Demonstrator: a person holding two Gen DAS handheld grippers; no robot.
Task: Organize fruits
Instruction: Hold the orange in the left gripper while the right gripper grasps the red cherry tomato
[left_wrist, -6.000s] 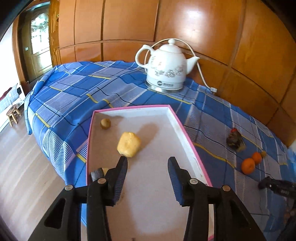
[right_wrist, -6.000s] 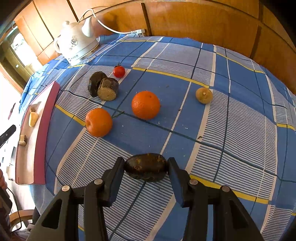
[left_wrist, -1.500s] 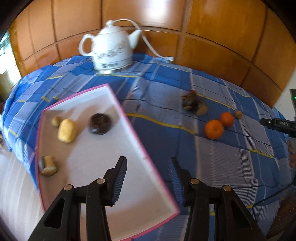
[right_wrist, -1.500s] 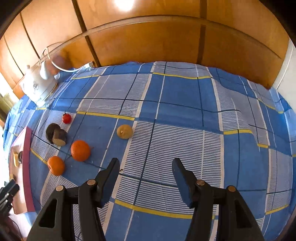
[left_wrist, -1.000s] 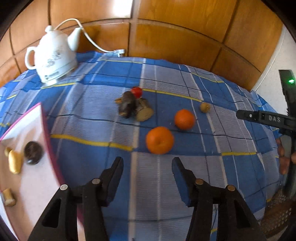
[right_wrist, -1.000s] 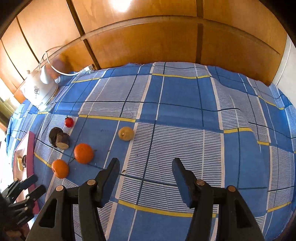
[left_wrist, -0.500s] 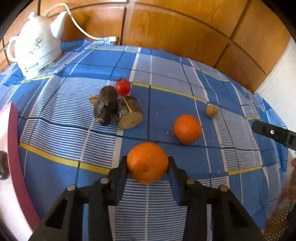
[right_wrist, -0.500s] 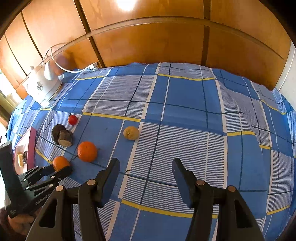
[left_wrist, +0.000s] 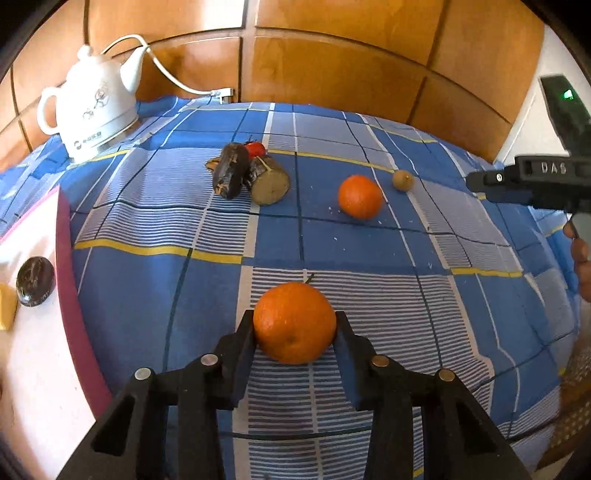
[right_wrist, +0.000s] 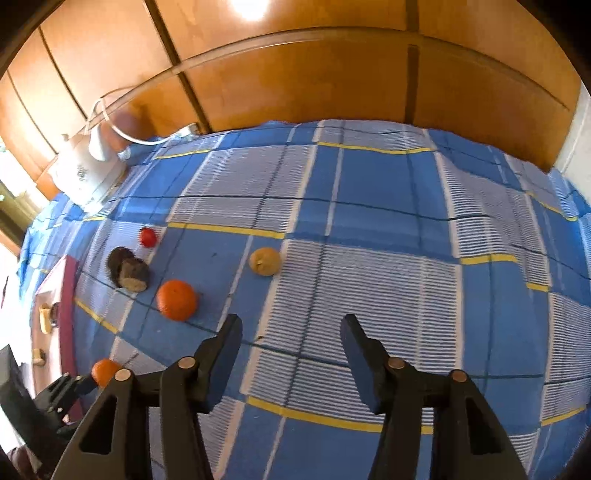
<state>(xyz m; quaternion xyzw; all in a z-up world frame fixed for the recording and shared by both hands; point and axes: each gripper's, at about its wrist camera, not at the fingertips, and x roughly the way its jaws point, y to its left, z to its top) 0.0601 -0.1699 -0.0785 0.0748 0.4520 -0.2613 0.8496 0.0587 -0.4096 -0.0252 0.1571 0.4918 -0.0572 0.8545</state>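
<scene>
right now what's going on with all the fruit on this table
A person is sorting fruit with a hand-held gripper in each hand. The left gripper is clamped on an orange over the blue checked tablecloth. The pink-rimmed tray beside it already holds a dark fruit. The right gripper hangs over the cloth with nothing between its jaws, which are closing. A second orange, a small tomato and a small yellow fruit are not yet on the tray.

The right gripper (right_wrist: 291, 339) hangs over bare blue cloth (right_wrist: 369, 206), its jaws closing on nothing. Left of it lie an orange (right_wrist: 176, 299), a yellow fruit (right_wrist: 265, 261), two dark fruits (right_wrist: 127, 273) (touching) and a tomato (right_wrist: 147, 236). The kettle (right_wrist: 88, 177) stands far left.
</scene>
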